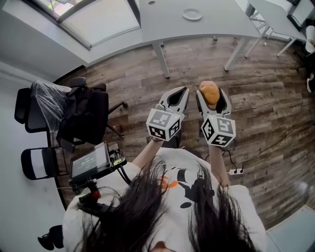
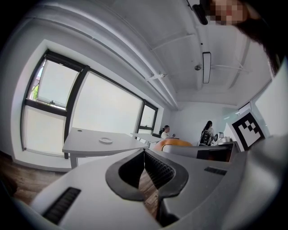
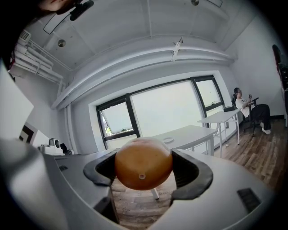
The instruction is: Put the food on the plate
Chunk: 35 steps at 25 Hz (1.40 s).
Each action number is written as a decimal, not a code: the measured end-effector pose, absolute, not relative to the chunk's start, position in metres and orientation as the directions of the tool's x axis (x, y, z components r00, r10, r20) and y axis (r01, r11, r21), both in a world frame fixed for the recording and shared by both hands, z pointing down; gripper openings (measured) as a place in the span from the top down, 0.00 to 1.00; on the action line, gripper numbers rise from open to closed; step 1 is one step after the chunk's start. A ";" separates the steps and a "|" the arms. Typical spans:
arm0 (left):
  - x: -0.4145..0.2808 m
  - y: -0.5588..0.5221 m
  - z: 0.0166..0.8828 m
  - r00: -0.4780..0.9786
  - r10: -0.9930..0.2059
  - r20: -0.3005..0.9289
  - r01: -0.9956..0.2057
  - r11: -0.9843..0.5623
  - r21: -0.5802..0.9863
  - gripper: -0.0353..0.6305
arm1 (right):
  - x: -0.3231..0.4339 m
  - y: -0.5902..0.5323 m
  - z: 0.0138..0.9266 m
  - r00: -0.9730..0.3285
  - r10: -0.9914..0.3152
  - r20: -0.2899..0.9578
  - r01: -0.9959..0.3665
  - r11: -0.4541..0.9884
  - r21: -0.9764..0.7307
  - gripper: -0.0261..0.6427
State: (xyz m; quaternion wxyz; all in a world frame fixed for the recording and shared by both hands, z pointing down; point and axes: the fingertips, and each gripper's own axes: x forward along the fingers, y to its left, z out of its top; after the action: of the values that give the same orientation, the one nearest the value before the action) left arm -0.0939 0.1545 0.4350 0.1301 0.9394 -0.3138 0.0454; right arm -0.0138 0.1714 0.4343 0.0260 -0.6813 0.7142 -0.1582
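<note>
Your right hand-held gripper (image 3: 144, 168) is clamped on the food (image 3: 143, 161), a smooth, round, orange-brown piece with a small dimple. You hold it in the air over the wood-plank floor (image 1: 275, 93). Your left hand-held gripper (image 2: 144, 155) is just beside it, jaws together at the tips with nothing between them and ribbed dark pads showing. The plate (image 1: 192, 14), round and pale, lies on the grey bench (image 1: 162, 24), well apart from the food, with open floor between.
</note>
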 end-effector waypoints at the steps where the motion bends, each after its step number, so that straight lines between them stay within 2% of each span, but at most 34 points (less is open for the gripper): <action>1: -0.091 0.142 0.436 0.802 -0.574 0.167 -0.598 -0.772 0.217 0.94 | -0.013 0.159 0.435 -0.068 -0.981 0.182 -0.966 0.019 -0.259 0.42; 10: -0.079 0.033 0.431 0.823 -0.542 0.170 -0.568 -0.796 0.209 0.94 | -0.002 0.063 0.433 -0.024 -0.981 0.194 -0.964 -0.029 -0.264 0.42; 19: -0.057 -0.069 0.425 0.878 -0.455 0.151 -0.478 -0.855 0.202 0.94 | 0.012 -0.041 0.428 0.050 -0.981 0.189 -0.960 -0.100 -0.262 0.42; 28: -0.052 -0.117 0.429 0.891 -0.434 0.133 -0.454 -0.857 0.244 0.94 | 0.021 -0.078 0.425 0.095 -0.977 0.192 -0.960 -0.140 -0.241 0.42; 35: -0.021 -0.127 0.438 0.897 -0.416 0.150 -0.442 -0.853 0.278 0.94 | 0.056 -0.083 0.425 0.123 -0.972 0.198 -0.951 -0.173 -0.256 0.42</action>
State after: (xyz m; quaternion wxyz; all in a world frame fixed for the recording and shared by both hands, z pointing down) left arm -0.0209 -0.1271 0.4377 0.1544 0.9616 -0.2230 0.0424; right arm 0.0560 -0.0831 0.4253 0.0330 -0.7488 0.6422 -0.1607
